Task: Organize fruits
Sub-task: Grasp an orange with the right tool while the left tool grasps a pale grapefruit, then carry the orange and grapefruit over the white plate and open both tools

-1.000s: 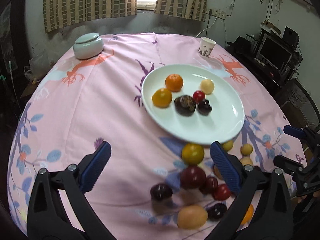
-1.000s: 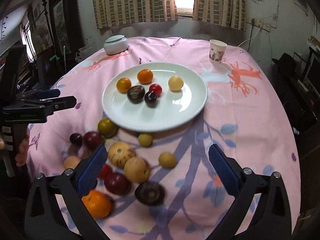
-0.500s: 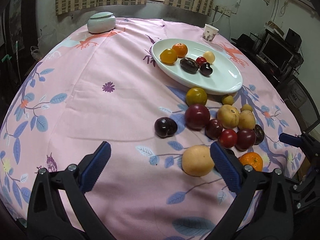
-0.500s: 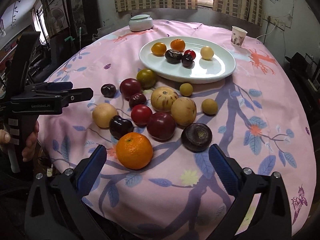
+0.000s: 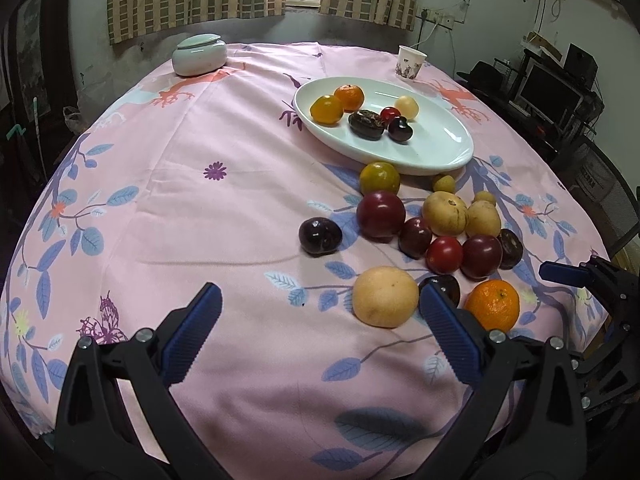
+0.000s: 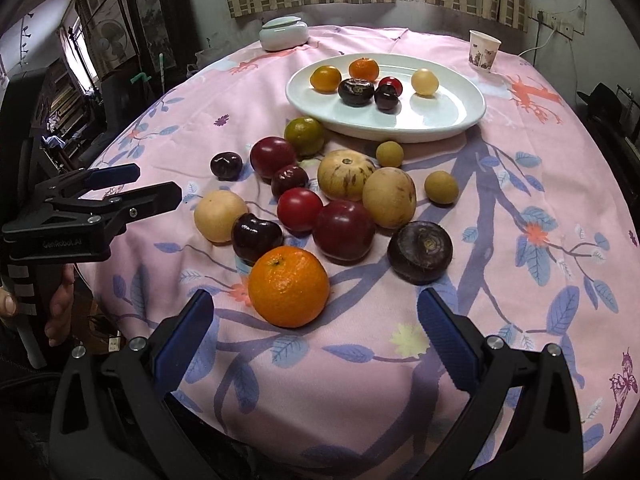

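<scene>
From the left, the desk [image 5: 180,152] under its pink cloth lies bare across a wide stretch, open room running from the near edge up to the lidded ceramic jar [image 5: 199,55] at the far side. The left gripper [image 5: 320,320] hangs above the near edge, released, its blue pads spread wide with nothing between them. Just beside its right pad sits a pale round fruit [image 5: 385,297], then an orange [image 5: 492,305] near the desk's rim. Beyond them the loose fruit cluster [image 6: 332,192] crowds the middle, fruits touching one another, with a dark plum [image 5: 320,236] a little apart on the left. The white plate [image 5: 444,148] behind holds six fruits toward its left half; its right half is free. A paper cup [image 6: 484,50] stands at the far right. The right gripper [image 6: 316,320] is likewise released and empty, the orange just ahead between its pads. Compared with a second ago, both grippers have pulled back from the plate to the near edge; the fruits have not shifted.
</scene>
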Tool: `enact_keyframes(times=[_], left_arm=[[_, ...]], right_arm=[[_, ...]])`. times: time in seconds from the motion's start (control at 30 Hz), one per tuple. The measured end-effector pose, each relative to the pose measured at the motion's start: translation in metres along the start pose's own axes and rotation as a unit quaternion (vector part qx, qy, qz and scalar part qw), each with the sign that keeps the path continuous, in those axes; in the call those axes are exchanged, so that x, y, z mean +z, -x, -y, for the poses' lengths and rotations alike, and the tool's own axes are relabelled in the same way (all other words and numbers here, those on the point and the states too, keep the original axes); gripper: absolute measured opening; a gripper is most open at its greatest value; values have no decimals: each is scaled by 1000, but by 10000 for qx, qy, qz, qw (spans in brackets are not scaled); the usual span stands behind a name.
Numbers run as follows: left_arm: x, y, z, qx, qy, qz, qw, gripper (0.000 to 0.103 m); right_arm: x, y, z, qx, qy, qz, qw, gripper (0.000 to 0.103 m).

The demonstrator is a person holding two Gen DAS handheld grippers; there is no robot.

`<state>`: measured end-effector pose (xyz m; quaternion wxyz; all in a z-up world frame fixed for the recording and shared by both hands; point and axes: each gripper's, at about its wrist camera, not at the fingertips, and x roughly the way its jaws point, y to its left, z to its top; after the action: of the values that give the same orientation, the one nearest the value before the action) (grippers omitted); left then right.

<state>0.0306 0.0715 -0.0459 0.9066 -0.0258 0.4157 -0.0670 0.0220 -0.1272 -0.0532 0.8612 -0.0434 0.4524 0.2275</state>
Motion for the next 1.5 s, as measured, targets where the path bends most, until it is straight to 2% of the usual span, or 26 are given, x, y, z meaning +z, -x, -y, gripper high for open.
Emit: enact_keyframes(times=[0.27,0.33,0.37,0.4,0.43,0.47,0.53,0.63,0.77,0.93,0.97,1.03,1.1,1.13,1.23,1.33,1.5], left_arm=[[-4,2,-12,17,129,-12,9999,101],[-4,2,-14,18,159,-25,9999,101],[-5,2,-14,20,165,-27,9999,101],[-5,3,-14,21,163,-33,9999,101],[-6,3,-14,16,154,-48,9999,101],[-6,2,-12,2,135,-72,9999,101],[-8,-1,-7,-21,42,-148,9999,101],[-12,-7,5,40,-184,-271,9995,101],[-18,-25,20,292,-554,-593,9963,101],[-18,-52,30,252,-575,-804,9948,100],[-15,-53,30,241,-515,-730,9957,99],[-10,-55,33,195,-519,-664,9963,87],[-8,-52,42,60,-669,-625,9958,54],[-8,-50,47,17,-750,-613,9953,46],[-10,-48,50,-16,-714,-630,9955,47],[-7,-37,45,-416,-509,-668,9956,47],[-2,-15,50,-425,-617,-403,9964,47]], right_arm=[[4,-8,-9,218,13,-44,9998,102],[5,-10,-9,358,-38,-8,9994,81],[5,-13,-8,438,-71,-71,9990,61],[5,-17,-7,421,-109,-141,9990,53],[4,-24,-5,403,-134,-262,9988,51],[2,-29,-6,396,-133,-361,9985,51],[0,-27,-9,297,-14,-262,9992,48],[-2,-15,0,383,-204,-119,9990,47],[-7,6,21,119,-449,69,9989,47],[-19,10,40,176,-768,21,9969,47],[-21,10,41,220,-795,1,9966,47],[-23,9,43,303,-833,-18,9961,47],[-23,10,42,343,-857,-7,9957,47],[-23,10,43,358,-866,2,9956,47],[-23,11,42,400,-867,39,9954,47],[-22,11,41,434,-841,29,9955,47],[-19,9,42,477,-882,18,9950,47]])
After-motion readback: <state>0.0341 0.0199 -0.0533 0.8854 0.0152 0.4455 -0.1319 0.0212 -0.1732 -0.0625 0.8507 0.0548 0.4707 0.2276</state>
